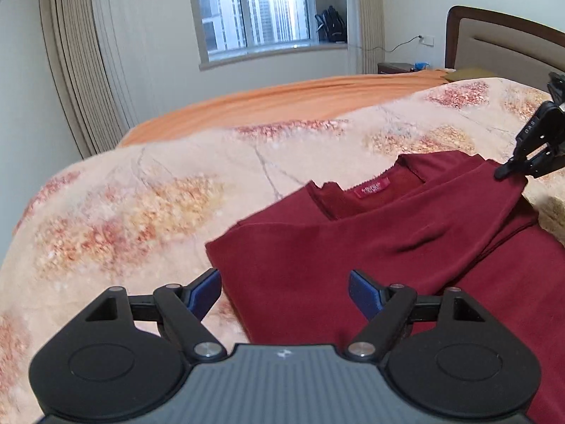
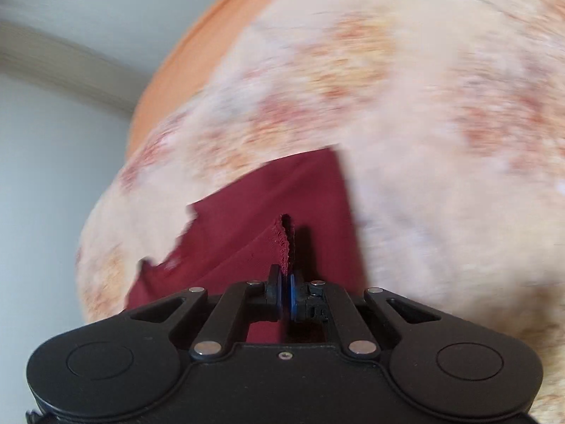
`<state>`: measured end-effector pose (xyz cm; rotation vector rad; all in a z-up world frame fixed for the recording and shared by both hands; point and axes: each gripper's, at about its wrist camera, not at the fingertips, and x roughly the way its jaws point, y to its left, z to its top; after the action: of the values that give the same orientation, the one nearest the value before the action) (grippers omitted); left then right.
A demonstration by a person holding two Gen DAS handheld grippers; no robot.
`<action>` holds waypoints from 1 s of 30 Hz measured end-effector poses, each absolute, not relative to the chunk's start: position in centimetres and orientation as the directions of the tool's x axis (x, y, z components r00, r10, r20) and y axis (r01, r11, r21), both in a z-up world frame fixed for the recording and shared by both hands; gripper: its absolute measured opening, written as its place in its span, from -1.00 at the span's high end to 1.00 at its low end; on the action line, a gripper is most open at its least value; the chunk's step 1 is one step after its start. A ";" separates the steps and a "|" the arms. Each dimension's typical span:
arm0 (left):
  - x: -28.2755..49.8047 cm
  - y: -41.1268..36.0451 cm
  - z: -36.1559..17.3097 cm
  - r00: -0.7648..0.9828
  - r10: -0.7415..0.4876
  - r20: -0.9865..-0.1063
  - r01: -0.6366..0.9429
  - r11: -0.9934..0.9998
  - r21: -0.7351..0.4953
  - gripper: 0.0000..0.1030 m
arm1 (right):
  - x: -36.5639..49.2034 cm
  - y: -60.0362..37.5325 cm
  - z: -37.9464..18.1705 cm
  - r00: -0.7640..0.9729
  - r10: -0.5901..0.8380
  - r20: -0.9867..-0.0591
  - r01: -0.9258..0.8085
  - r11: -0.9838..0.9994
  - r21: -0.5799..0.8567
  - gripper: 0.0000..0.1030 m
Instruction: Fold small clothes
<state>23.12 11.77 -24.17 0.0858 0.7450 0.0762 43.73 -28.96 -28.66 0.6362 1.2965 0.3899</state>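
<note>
A dark red knit garment (image 1: 406, 247) lies spread on a bed covered with a cream fleece blanket printed with orange-red leaf patches (image 1: 141, 212), toward the near right part of the bed. Its neckline, with a small red sewn-in label (image 1: 369, 189), faces the far side of the bed, where a plain orange sheet (image 1: 265, 102) shows beyond the blanket's edge.

The left tool (image 1: 285, 291) hangs above the garment's near left edge with its blue-padded fingers (image 1: 363, 293) spread wide and nothing between them; one finger is over the blanket, the other over the red cloth.

The right tool (image 2: 285, 296) is closed tight on a stitched edge of the garment (image 2: 247, 233), and a fold of fabric rises from between the pads. In the left wrist view the right tool (image 1: 503, 172) pinches the cloth at the shoulder beside the neckline, near the bed's right edge, lifting it so the fabric drapes down in a ridge. The right wrist view is blurred.

A wooden headboard (image 1: 501, 39), a window (image 1: 254, 10) and pleated beige curtains (image 1: 81, 63) stand behind the bed.
</note>
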 end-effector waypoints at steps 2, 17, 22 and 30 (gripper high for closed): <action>23.3 11.4 -24.5 0.729 0.095 -0.678 -0.042 0.995 0.094 -0.62 | 43.3 -29.9 -28.4 0.242 0.635 -0.733 0.084 0.739 0.668 0.93; 22.0 13.1 -27.5 0.630 0.079 -0.773 -0.096 0.995 0.023 -0.67 | 41.6 -28.4 -24.4 0.299 0.533 -0.792 -0.073 0.840 0.538 -0.04; 21.1 13.7 -29.4 0.601 0.027 -0.799 -0.072 0.997 -0.021 -0.67 | 41.5 -17.4 -21.5 0.142 0.722 -0.677 -0.338 0.678 0.653 -0.23; 20.6 14.0 -31.5 0.619 -0.041 -0.785 -0.041 0.996 -0.084 -0.60 | 41.1 3.9 -21.1 -0.045 0.734 -0.677 -0.717 0.448 0.534 -0.09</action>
<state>20.65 13.99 -31.54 -0.0963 0.9042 -0.0001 41.06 3.87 -21.09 0.0193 1.1107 1.1741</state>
